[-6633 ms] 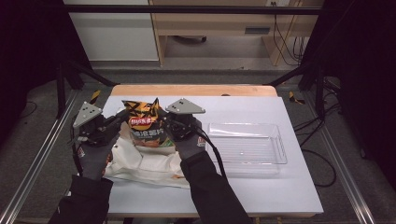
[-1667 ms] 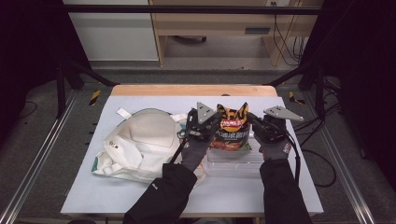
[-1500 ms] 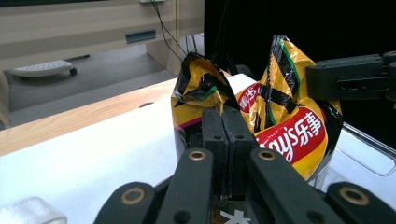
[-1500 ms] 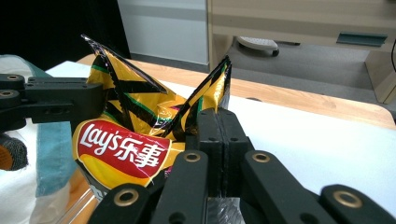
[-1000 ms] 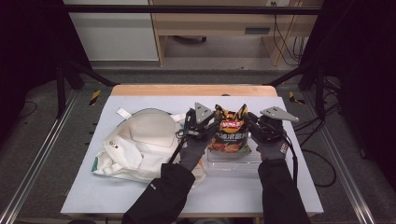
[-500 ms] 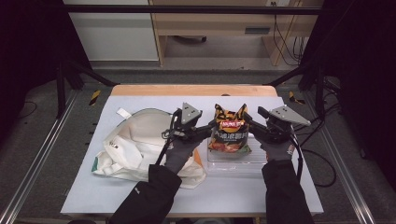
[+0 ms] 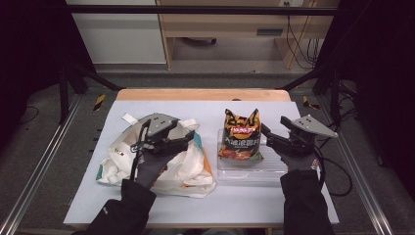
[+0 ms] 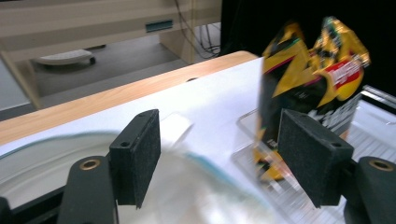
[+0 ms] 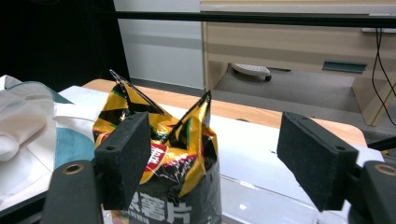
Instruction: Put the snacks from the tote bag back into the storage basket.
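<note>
A black, orange and yellow chip bag (image 7: 240, 139) stands upright at the left end of a clear plastic tray (image 7: 254, 171). My left gripper (image 7: 190, 140) hovers over the white tote bag (image 7: 122, 161), left of the chip bag and apart from it. Its jaws have just been opening, with nothing between them (image 8: 224, 163). Beyond its right pad stand the chip bag (image 8: 308, 79) and the tray (image 8: 373, 126). My right gripper (image 7: 268, 137) sits just right of the bag, also just opened. The chip bag (image 9: 187, 140) rises past its left pad, unpressed.
The tote bag (image 9: 28, 126) lies crumpled on the left half of the white table (image 7: 274, 205). A wooden strip (image 7: 205, 94) runs along the table's far edge. Metal rails flank both sides. The tray's right part is bare.
Both grippers opened and let go of the chip bag, which now stands in the tray. The left gripper moved left over the tote bag; the right drew back slightly.
</note>
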Demonstrator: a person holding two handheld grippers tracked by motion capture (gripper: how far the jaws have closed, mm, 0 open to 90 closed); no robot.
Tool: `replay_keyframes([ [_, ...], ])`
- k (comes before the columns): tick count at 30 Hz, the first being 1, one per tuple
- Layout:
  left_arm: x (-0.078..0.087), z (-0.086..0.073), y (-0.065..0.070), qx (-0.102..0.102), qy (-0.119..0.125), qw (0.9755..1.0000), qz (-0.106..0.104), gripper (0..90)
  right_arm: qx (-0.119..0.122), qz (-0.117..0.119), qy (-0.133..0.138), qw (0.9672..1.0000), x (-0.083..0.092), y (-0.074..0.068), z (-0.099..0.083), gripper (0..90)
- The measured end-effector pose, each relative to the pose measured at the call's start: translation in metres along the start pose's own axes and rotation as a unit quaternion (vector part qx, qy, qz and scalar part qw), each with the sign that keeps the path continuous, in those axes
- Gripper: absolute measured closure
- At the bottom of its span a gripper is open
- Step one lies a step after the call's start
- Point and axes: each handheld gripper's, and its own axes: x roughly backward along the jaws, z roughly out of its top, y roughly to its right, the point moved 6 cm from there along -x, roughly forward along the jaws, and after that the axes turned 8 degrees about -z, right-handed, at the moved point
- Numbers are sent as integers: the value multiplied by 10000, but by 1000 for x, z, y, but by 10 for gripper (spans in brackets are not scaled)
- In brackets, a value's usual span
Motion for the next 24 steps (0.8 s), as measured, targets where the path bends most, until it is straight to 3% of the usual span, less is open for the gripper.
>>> replay_keyframes([
  [10,43,-35,-39,77,-72,9990,431,282,60,-111,-245,9996,8,13,-18,202],
  [16,63,-52,-54,100,-92,9975,697,278,104,-117,-304,9994,14,14,-27,181],
  [24,85,-76,-70,255,-57,9962,836,279,110,-150,-446,9988,17,18,-42,177],
])
